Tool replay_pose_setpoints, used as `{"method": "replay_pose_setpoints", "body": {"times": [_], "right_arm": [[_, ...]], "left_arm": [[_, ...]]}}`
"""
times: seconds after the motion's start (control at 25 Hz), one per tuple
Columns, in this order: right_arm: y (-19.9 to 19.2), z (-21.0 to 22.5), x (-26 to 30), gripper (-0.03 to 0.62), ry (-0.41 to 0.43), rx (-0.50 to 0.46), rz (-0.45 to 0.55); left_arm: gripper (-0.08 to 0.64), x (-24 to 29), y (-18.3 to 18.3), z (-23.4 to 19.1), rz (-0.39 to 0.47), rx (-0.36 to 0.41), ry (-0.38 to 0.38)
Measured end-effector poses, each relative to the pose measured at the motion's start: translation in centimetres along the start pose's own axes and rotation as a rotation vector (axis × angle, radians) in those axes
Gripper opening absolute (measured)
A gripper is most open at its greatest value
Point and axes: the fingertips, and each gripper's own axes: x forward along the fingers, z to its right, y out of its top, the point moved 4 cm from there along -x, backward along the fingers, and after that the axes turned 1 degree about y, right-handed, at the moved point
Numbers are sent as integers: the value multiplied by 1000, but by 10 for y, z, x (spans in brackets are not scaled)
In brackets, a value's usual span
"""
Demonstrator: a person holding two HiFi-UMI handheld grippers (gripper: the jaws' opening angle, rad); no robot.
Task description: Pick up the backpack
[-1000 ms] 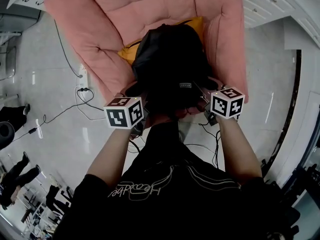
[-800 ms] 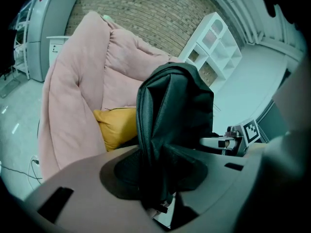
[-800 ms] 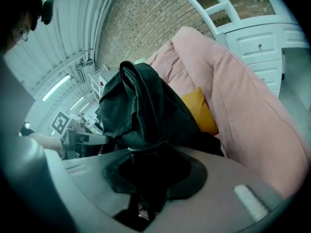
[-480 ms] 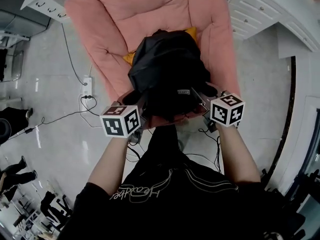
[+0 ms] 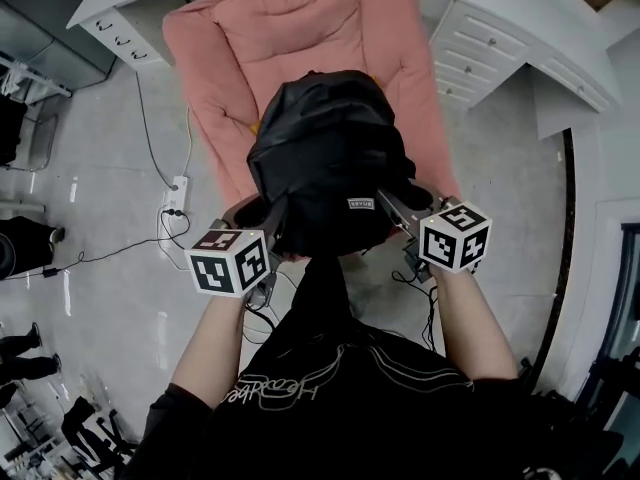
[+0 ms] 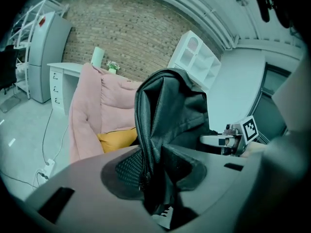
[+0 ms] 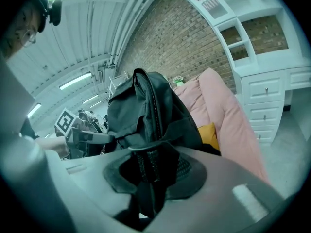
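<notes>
We hold the black backpack (image 5: 325,158) up between the two grippers, in front of our chest and over the front part of the pink armchair (image 5: 300,18). In the head view it covers most of the seat. We cannot tell whether its bottom touches the seat or hangs free of it. The left gripper (image 6: 153,174) has its jaws only a little apart, and they press on a fold of black fabric with a zip line at the left side of the backpack; this fold runs up from between the pads into the body of the bag. The right gripper (image 7: 150,174) is in the same condition on the other side: its jaws stand narrow and are clamped on a black band with zip teeth, which fills the gap between the pads. The backpack stands upright between the two grippers, with its rounded top away from us. Each gripper shows in the view of the other one, across the bag. Behind the backpack a yellow cushion (image 6: 116,139) lies on the seat against the pink padding. A white cabinet with drawers (image 5: 490,48) stands just beside the armchair on the right, and a white desk (image 5: 130,8) is on the left. On the shiny floor to the left lie a power strip (image 5: 178,193) and thin cables (image 5: 120,248). A brick wall (image 6: 131,42) is behind the armchair.
</notes>
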Motion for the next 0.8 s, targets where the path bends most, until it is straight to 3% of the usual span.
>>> {"method": "replay_pose_setpoints", "body": {"times": [0.8], "right_arm": [[42,-133,-151,100,77,-143,125]], "left_arm": [[114,-163,11,107,168,163,-55]]}}
